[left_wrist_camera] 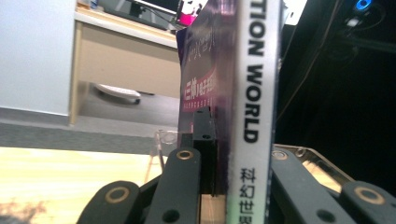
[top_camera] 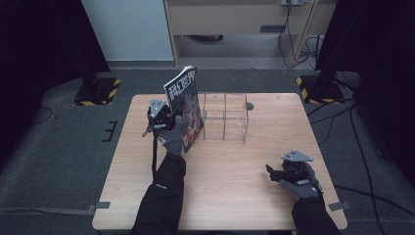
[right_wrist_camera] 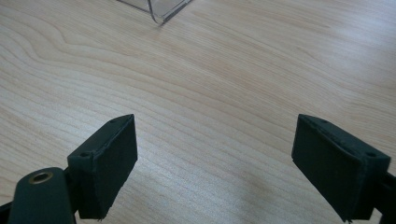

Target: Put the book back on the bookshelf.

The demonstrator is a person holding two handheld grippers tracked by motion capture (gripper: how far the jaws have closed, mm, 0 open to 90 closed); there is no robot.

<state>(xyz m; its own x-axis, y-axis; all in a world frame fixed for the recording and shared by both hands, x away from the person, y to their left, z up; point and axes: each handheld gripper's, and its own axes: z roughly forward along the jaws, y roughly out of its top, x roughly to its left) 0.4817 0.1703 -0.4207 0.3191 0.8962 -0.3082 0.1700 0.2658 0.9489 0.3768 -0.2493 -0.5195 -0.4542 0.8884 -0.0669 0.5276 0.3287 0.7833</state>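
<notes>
Left gripper (top_camera: pixel 169 119) is clamped on a magazine (top_camera: pixel 185 105), holding it upright and slightly tilted at the left end of the clear divider rack (top_camera: pixel 225 116) on the desk (top_camera: pixel 230 196). In the left gripper view the jaws pinch the magazine (left_wrist_camera: pixel 252 93) near its spine, white spine with lettering facing the camera, lower edge low between the jaws. Cannot tell from the high view whether the bottom edge is touching the desk or just above it, or whether it is already inside the rack's leftmost slot or just beside the outer wall. My read: the step is slotting the magazine into the rack. To do it well: square the magazine to the partitions first, since it leans now and a tilted edge will likely catch on an acrylic wall. Lead in with the bottom edge and lower straight. The rack looks light and clear, so it may slide if pushed sideways, and its edges are hard to see. Keep the grip firm near the spine, since a thin magazine flops if held by loose pages. Release only once it stands supported. Right gripper (top_camera: pixel 281 172) rests low over bare desk at near right, well apart from the rack, jaws spread wide and empty; rack corner (right_wrist_camera: pixel 161 11) visible ahead of it. It could brace the rack if needed.
</notes>
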